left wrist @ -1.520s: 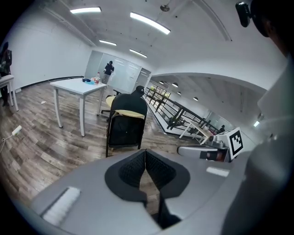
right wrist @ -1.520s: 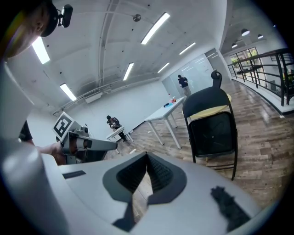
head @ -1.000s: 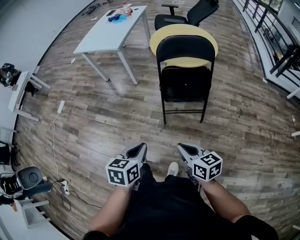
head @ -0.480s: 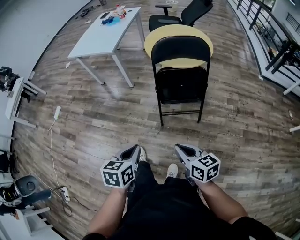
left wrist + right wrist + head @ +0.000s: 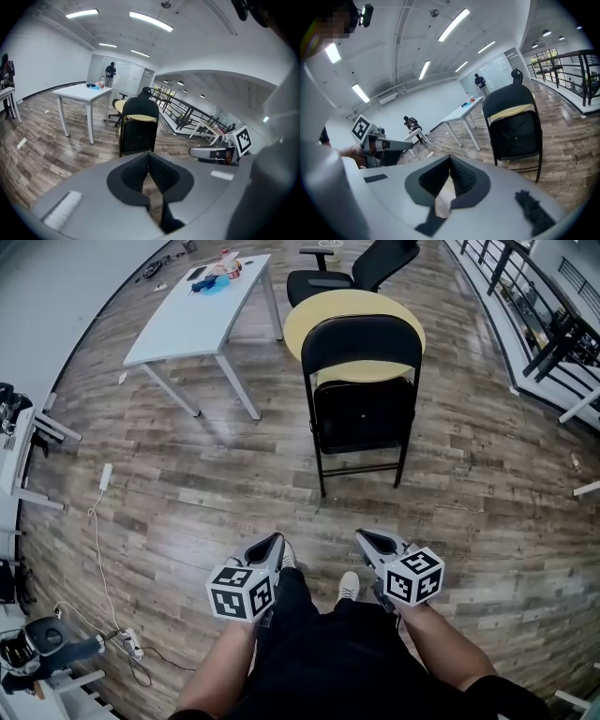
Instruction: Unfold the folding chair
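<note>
Folding chair (image 5: 364, 413), black, stands folded upright; left hand-held gripper (image 5: 274, 540) and right hand-held gripper (image 5: 363, 536) pressed together.

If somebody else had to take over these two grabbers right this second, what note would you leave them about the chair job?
Left gripper: fingers shut, nothing between them, held low in front of the person.
Right gripper: fingers shut, also empty.
Folding chair: upright on the wood floor ahead, folded flat, well apart from both grippers. A round yellow table is just behind it.
Done: nothing on the chair yet.
Left: probably step closer, take hold of the chair, and swing the seat down until it stands open.
</note>
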Tool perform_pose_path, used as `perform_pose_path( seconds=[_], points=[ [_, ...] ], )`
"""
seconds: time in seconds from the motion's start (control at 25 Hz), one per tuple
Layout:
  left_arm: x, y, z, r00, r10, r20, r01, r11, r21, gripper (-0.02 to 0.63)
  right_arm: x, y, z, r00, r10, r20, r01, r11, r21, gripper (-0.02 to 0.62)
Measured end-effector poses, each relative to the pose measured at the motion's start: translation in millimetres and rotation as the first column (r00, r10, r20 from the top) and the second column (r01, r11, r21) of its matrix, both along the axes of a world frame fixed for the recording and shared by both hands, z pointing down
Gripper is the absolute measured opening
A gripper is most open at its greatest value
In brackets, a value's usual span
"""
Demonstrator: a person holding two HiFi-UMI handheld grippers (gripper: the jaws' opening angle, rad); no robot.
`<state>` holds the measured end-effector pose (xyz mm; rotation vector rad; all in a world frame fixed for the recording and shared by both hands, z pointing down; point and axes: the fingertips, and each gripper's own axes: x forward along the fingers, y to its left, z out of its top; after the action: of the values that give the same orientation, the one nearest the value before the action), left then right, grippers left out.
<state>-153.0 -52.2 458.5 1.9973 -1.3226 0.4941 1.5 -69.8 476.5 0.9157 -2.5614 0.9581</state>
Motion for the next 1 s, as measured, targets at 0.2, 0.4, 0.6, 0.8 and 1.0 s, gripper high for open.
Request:
perform_pose_path(
  seconds=[0.2, 0.4, 0.6, 0.8, 1.0],
  points=[
    [-29.4, -22.5, 5.7, 0.999, 0.025, -0.024, -0.025, 1.000, -0.014, 0.011, -31.4, -17.5, 7.9, 1.000, 0.017, -0.018, -0.017, 0.999, -0.032, 0.005],
    [-69.1, -47.1, 12.9, 0.998, 0.044, -0.042, -0.045, 0.999, -0.016, 0.008, -71.3, -35.8, 15.8, 0.999, 0.019, -0.050, -0.021, 0.998, -0.052, 0.005],
    [-110.7, -77.6, 16.2, 0.997, 0.063, -0.041, -0.063, 0.998, -0.003, 0.008, -107.3, -64.8, 17.8, 0.997, 0.037, -0.072, -0.041, 0.997, -0.059, 0.005],
    [-150.9, -104.5, 15.9, 0.995, 0.089, -0.038, -0.090, 0.996, -0.006, 0.008, -142.7, -92.3, 9.4, 0.994, 0.064, -0.090, -0.068, 0.997, -0.046, 0.005],
    [-183.0, -125.6, 2.6, 0.991, 0.126, -0.050, -0.124, 0.992, 0.033, 0.008, -170.7, -110.3, -6.5, 0.990, 0.108, -0.088, -0.111, 0.994, -0.024, 0.005]
  ],
)
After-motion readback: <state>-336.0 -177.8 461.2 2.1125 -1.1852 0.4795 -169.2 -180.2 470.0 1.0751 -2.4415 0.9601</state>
